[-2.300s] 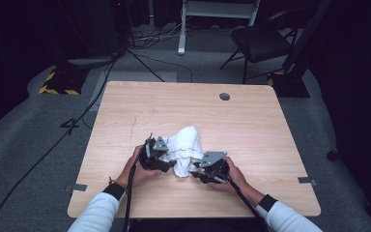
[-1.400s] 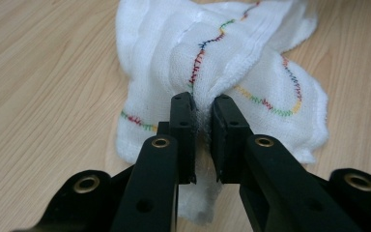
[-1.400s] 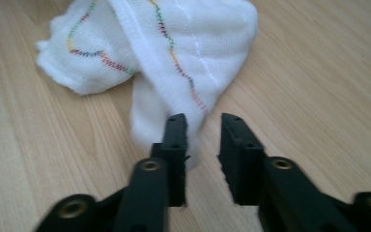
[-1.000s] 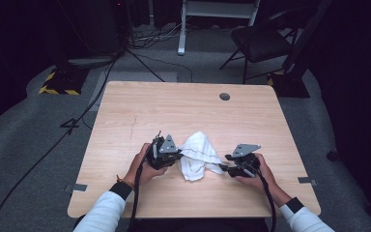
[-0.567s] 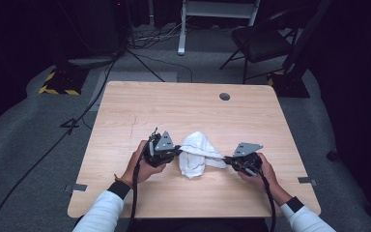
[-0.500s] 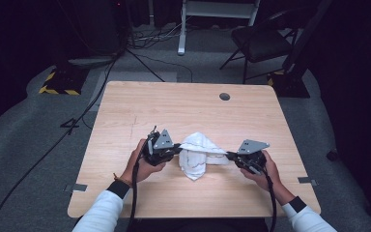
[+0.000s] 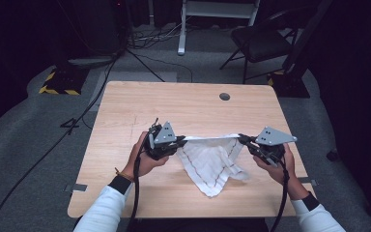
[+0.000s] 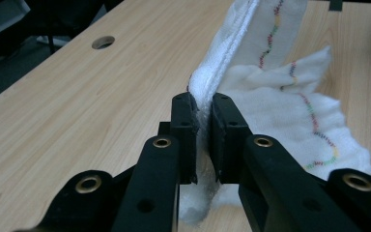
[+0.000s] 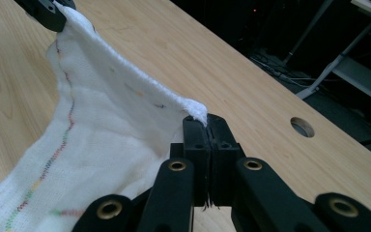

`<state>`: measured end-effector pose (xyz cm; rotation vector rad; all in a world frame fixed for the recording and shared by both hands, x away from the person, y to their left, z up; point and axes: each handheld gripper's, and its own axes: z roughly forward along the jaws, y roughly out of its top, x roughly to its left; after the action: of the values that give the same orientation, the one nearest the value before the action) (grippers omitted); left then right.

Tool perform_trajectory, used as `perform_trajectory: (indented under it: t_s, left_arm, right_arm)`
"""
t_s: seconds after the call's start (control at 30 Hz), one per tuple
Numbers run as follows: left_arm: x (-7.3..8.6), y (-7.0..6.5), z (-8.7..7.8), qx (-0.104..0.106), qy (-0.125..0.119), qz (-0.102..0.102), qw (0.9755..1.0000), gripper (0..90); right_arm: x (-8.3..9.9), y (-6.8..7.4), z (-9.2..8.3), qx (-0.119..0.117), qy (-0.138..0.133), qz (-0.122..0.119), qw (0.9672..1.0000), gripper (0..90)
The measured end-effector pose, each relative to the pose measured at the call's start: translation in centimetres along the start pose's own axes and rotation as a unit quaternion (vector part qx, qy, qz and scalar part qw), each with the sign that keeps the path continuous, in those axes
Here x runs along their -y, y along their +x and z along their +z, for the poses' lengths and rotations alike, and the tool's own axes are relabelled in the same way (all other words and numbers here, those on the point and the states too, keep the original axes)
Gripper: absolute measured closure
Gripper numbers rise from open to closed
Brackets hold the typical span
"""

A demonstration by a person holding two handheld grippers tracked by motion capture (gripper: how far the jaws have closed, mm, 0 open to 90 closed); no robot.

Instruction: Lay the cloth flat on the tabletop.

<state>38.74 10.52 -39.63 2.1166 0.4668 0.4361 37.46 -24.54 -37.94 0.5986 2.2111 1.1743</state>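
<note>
white cloth [image 7: 211,159] hangs stretched between the two grippers at the lower middle of the high view, its top edge taut, its lower point drooping to the table [image 7: 183,104]. left gripper [image 7: 178,140] pinches one corner tight between its jaws. right gripper [image 7: 242,139] has just clamped shut on the other corner, at lower right.

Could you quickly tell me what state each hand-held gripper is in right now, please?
Left hand-held gripper: closed on one end of the white cloth.
Right hand-held gripper: closed on the other end of the cloth's top edge.
</note>
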Motion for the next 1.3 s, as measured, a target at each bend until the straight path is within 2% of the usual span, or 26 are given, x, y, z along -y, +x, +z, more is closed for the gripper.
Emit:
perform_trajectory:
  t_s: [0.07,0.1,0.13,0.2,0.23,0.27,0.33,0.47,0.53,0.57,0.67,0.7,0.73,0.8,0.87,0.9,0.97,1.0,1.03,1.07,1.1,1.13,1.2,1.23,1.27,1.3]
  left_arm:
    - [-0.2,0.4,-0.1,-0.014,-0.001,-0.001,0.9999,79.9]
    - [-0.3,0.7,0.1,-0.021,0.002,-0.001,0.9998,79.5]
    - [-0.5,1.5,0.6,-0.038,0.003,-0.005,0.9992,80.1]
    - [-0.5,2.1,0.8,-0.042,0.000,-0.015,0.9990,82.5]
    - [-0.4,3.2,1.5,-0.048,0.001,-0.026,0.9985,83.5]
    - [-0.4,3.2,1.5,-0.048,0.001,-0.026,0.9985,85.7]
    - [-0.1,4.4,2.9,-0.041,0.015,-0.035,0.9984,89.2]
    - [0.2,5.1,4.6,-0.043,0.037,-0.030,0.9979,89.9]
    - [0.4,5.5,5.5,-0.042,0.042,-0.039,0.9975,89.8]
    - [0.6,5.9,6.0,-0.047,0.040,-0.051,0.9968,89.6]
    - [0.7,5.8,6.2,-0.048,0.036,-0.056,0.9966,81.4]
    - [0.7,5.7,6.3,-0.051,0.038,-0.055,0.9964,80.7]
    - [0.7,5.4,6.3,-0.043,0.036,-0.055,0.9970,79.5]
    - [0.6,5.1,6.4,-0.035,0.030,-0.059,0.9972,69.5]
    - [0.6,4.9,6.4,-0.024,0.022,-0.059,0.9978,63.9]
    - [0.5,4.7,6.4,-0.019,0.021,-0.058,0.9979,57.9]
    - [0.5,3.8,7.1,-0.004,0.037,-0.072,0.9967,45.9]
    - [0.5,3.5,7.3,-0.008,0.047,-0.073,0.9962,41.9]
    - [0.6,3.0,7.5,-0.004,0.052,-0.073,0.9960,37.0]
    - [0.6,3.0,7.5,-0.004,0.052,-0.073,0.9960,33.3]
    - [0.5,2.4,7.6,-0.006,0.059,-0.065,0.9961,30.5]
    - [0.5,1.2,7.8,-0.006,0.059,-0.054,0.9968,27.0]
    - [0.6,0.0,7.9,-0.008,0.062,-0.052,0.9967,25.9]
    - [0.7,-1.0,8.1,0.000,0.062,-0.051,0.9968,25.6]
    - [0.7,-1.0,8.1,0.000,0.062,-0.051,0.9968,25.6]
    - [0.6,-2.8,8.2,0.026,0.061,-0.039,0.9970,25.6]
  right_arm:
    - [-0.2,0.0,0.0,0.003,0.001,-0.001,1.0000,88.9]
    - [-0.5,-0.1,0.3,0.014,0.004,-0.003,0.9999,88.9]
    - [-0.7,-0.2,0.6,0.019,0.007,-0.003,0.9998,88.8]
    - [-0.9,-0.7,1.4,0.026,0.012,-0.002,0.9996,88.8]
    - [-1.0,-1.0,1.8,0.028,0.015,-0.002,0.9995,88.8]
    - [-1.0,-1.0,1.8,0.028,0.015,-0.002,0.9995,88.8]
    - [-1.2,-1.9,3.4,0.030,0.028,0.001,0.9992,88.8]
    - [-1.4,-2.7,5.0,0.036,0.037,-0.006,0.9986,88.8]
    - [-1.5,-3.6,6.6,0.043,0.054,-0.007,0.9976,88.8]
    - [-1.5,-3.9,7.0,0.045,0.059,-0.005,0.9973,88.8]
    - [-1.3,-4.6,8.0,0.051,0.070,-0.003,0.9962,88.6]
    - [-0.9,-5.4,9.1,0.062,0.083,0.001,0.9947,88.4]
    - [-0.7,-5.7,9.7,0.063,0.088,0.003,0.9941,88.2]
    - [-0.3,-6.4,10.6,0.066,0.095,0.013,0.9932,87.9]
    - [-0.1,-6.6,11.2,0.071,0.098,0.016,0.9925,86.1]
    - [0.2,-6.8,12.1,0.085,0.104,0.020,0.9908,76.2]
    - [0.6,-7.0,12.8,0.091,0.116,0.027,0.9887,72.0]
    - [0.8,-7.0,13.0,0.091,0.119,0.031,0.9882,68.7]
    - [1.0,-7.1,13.0,0.087,0.121,0.035,0.9882,64.1]
    - [1.0,-7.1,13.0,0.087,0.121,0.035,0.9882,64.1]
    - [1.3,-7.1,12.7,0.076,0.126,0.045,0.9881,57.7]
    - [1.5,-7.1,12.3,0.068,0.130,0.055,0.9876,53.3]
    - [2.0,-6.9,11.4,0.056,0.125,0.053,0.9891,50.3]
    - [2.2,-6.7,11.0,0.057,0.125,0.046,0.9895,49.0]
    - [2.2,-6.7,11.0,0.057,0.125,0.046,0.9895,49.0]
    - [2.8,-6.4,10.0,0.058,0.129,0.040,0.9892,46.4]
